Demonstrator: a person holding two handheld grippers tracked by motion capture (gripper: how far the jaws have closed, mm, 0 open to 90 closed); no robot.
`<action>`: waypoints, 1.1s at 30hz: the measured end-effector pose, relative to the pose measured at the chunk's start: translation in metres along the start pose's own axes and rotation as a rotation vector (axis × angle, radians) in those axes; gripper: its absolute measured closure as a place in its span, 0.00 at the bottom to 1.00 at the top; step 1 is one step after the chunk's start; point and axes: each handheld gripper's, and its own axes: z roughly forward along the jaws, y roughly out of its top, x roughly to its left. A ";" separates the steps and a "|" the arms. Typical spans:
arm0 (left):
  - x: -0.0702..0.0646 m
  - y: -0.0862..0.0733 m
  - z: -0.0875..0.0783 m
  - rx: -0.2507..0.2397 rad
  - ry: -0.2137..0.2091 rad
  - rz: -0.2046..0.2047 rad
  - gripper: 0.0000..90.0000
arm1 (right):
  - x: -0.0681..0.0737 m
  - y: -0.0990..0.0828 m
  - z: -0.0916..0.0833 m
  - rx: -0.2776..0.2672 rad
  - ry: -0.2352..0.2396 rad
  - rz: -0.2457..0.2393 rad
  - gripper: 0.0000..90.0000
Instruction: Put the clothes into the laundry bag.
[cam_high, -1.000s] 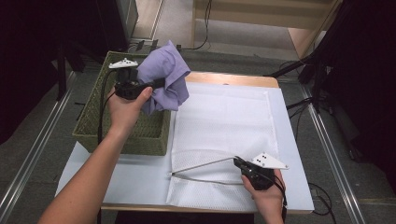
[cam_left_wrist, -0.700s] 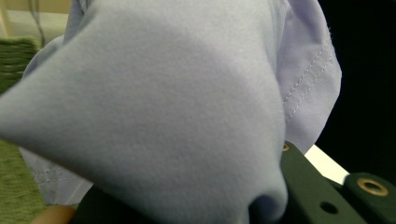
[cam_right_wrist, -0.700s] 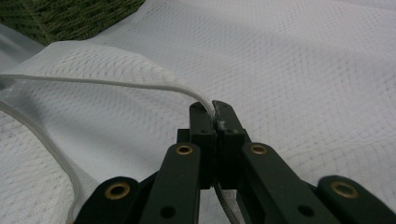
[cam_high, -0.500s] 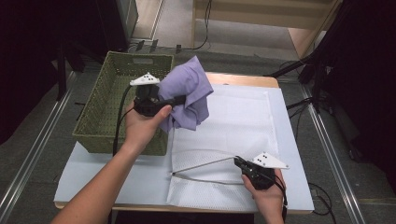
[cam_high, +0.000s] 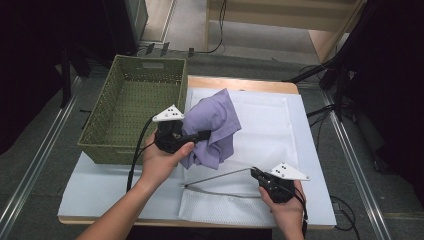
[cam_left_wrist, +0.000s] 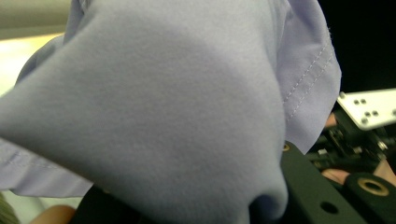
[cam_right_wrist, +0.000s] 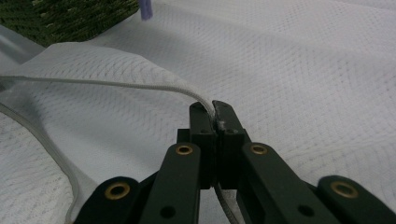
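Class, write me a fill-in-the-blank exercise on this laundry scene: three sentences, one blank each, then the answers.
1. The left gripper holds a garment coloured ____.
2. The right gripper pinches the open edge of a white mesh ____.
3. The green woven basket stands to the garment's ____ in the high view.

Missing words: purple; bag; left

Left hand-held gripper (cam_high: 202, 135) raised, jaws clamped; right hand-held gripper (cam_high: 254, 173) low, jaws pinched.
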 end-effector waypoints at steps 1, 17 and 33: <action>-0.001 -0.003 0.000 0.004 -0.003 -0.002 0.91 | 0.000 0.000 0.000 0.000 0.000 0.002 0.99; -0.028 -0.044 -0.005 0.021 -0.076 0.017 0.91 | -0.001 0.002 0.005 0.006 -0.002 0.007 0.99; -0.052 -0.073 0.010 0.097 -0.184 0.023 0.90 | -0.008 0.009 0.009 -0.018 -0.002 0.032 0.99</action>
